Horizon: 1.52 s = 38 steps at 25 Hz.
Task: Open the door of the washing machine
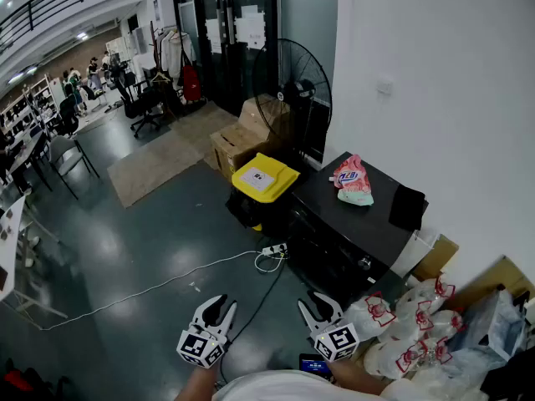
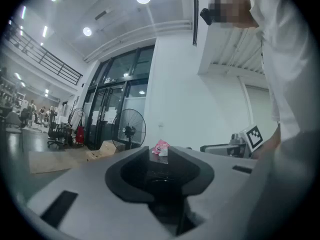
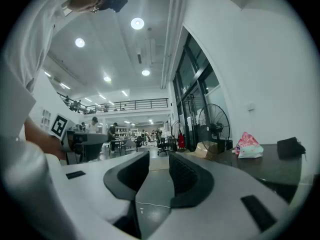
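Observation:
The washing machine (image 1: 347, 228) is a low black box against the white wall at centre right of the head view; I cannot make out its door. On its top lie a pink bag (image 1: 353, 180) and a black pouch (image 1: 407, 207). Both grippers hang low at the bottom of the head view, well short of the machine and pointing level. My left gripper (image 1: 221, 303) is open with nothing between its jaws. My right gripper (image 1: 316, 301) is open and empty too. The pink bag (image 2: 161, 147) shows past the left jaws, and the right gripper view has it (image 3: 248, 145) at the right.
A yellow-lidded bin (image 1: 263, 180) stands against the machine's left side, with cardboard boxes (image 1: 247, 136) and a floor fan (image 1: 294, 82) behind. A power strip (image 1: 274, 249) and cables lie on the floor in front. White bags with red ties (image 1: 410, 328) pile up at the lower right.

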Each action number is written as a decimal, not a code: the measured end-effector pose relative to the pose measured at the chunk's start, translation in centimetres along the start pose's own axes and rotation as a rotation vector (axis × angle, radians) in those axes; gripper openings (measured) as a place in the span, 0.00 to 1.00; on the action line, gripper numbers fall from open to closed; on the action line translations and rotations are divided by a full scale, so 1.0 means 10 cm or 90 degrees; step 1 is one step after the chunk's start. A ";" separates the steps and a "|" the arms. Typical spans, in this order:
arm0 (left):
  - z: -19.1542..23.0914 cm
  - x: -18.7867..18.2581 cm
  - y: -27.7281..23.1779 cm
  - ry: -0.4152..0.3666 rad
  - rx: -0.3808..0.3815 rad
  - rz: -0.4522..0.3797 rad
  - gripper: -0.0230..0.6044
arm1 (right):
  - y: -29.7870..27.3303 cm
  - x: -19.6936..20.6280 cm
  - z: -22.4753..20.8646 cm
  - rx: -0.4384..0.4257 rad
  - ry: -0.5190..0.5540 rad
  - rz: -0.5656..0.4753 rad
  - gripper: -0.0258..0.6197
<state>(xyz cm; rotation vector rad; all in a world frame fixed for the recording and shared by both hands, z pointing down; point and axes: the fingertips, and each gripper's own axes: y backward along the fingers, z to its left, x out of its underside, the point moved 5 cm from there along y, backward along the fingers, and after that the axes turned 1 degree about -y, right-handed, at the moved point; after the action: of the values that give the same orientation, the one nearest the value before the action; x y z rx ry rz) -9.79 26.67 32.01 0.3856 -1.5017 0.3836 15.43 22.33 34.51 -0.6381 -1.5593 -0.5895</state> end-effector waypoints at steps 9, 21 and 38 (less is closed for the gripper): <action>-0.08 0.12 0.34 0.019 0.001 0.013 0.21 | 0.37 -0.10 0.27 0.034 0.005 -0.025 0.26; -0.35 0.09 0.33 0.026 0.039 0.013 0.21 | 0.73 -0.23 0.14 0.058 0.014 -0.059 0.26; -0.67 0.24 0.19 0.020 0.032 0.053 0.21 | 0.94 0.06 -0.30 0.074 -0.007 -0.048 0.23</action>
<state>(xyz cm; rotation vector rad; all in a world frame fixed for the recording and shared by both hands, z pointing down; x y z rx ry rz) -4.69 31.57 34.18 0.3565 -1.4834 0.4923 24.10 27.01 35.33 -0.4969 -1.6212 -0.5481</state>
